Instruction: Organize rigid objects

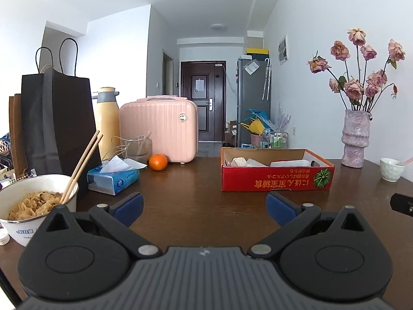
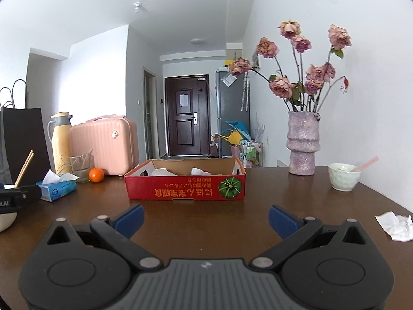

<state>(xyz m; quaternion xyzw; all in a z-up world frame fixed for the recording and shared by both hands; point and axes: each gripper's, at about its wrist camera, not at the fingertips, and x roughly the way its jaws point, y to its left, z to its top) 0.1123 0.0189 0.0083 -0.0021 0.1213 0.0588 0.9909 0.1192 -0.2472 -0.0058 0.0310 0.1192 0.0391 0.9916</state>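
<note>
Grippers, left (image 1: 204, 208) and right (image 2: 205, 217), gape empty; red box (image 1: 276, 179) at twelve o'clock holds several pale items, orange (image 1: 158, 162) outside.

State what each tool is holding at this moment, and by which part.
Nothing is held. The left tool and the right tool both stand open, with only the dark brown wooden table showing between their blue pads.

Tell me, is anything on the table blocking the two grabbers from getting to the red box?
Nothing visible does. Only bare brown table lies between the open right gripper and the red box. The left gripper, also open, has the same clear run to it.
</note>
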